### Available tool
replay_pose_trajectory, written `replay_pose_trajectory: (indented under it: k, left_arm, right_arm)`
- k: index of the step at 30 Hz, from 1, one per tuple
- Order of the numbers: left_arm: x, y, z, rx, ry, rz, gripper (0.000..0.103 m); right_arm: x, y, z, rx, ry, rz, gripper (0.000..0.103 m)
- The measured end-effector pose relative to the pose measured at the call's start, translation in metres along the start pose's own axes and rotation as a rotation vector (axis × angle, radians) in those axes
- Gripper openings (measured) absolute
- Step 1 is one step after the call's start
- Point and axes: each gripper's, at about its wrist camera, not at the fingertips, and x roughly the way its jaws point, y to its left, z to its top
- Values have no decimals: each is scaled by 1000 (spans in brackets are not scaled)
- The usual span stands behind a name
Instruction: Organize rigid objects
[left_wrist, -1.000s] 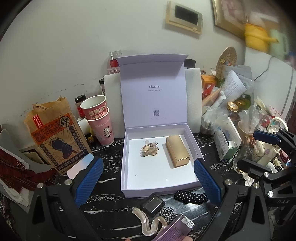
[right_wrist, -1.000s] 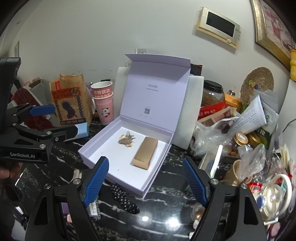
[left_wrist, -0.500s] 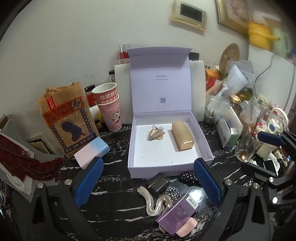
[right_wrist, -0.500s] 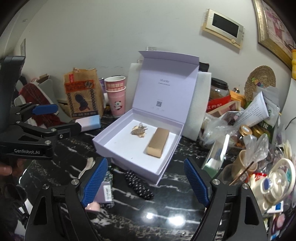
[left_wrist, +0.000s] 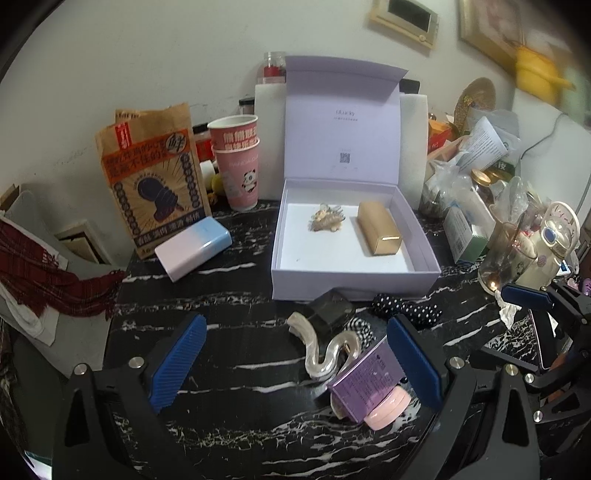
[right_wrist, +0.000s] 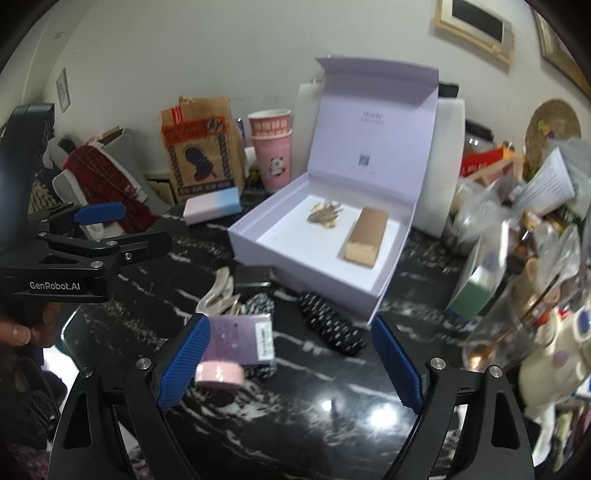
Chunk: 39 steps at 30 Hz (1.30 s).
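Two wide-open, empty ribbed blue grippers, left gripper (left_wrist: 295, 362), right gripper (right_wrist: 290, 360) just opening, matte lilac box (left_wrist: 354, 284) centre frame, glossy gold bar (left_wrist: 378, 229), wavy translucent clip (left_wrist: 325, 350).

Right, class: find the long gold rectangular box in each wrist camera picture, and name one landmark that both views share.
Left wrist view: the long gold rectangular box lies right of centre, in the right half of the open lilac gift box.
Right wrist view: the gold box lies just right of centre, in the same gift box.
Shared landmark: the stacked pink panda paper cups, left of the gift box.
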Motion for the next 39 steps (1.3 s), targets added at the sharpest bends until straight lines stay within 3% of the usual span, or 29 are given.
replay_pose_trajectory:
  k: [14,22,31,39]
  left_arm:
    - [23,-2,-42,-106,83,-43,100]
    - [40,-42,-45,-111,127,-60,100]
    - [73,-72,-46,-185,251,28,100]
    - [105,-85,-40,-239,365,164,100]
  right_arm:
    - [21,-11,-42,81,85,-8,91]
    - [19,-35,-54,127,78,-73,91]
    - [17,-71,-61,173,60,-131,91]
    - [19,-97,-65,195,44,-153,91]
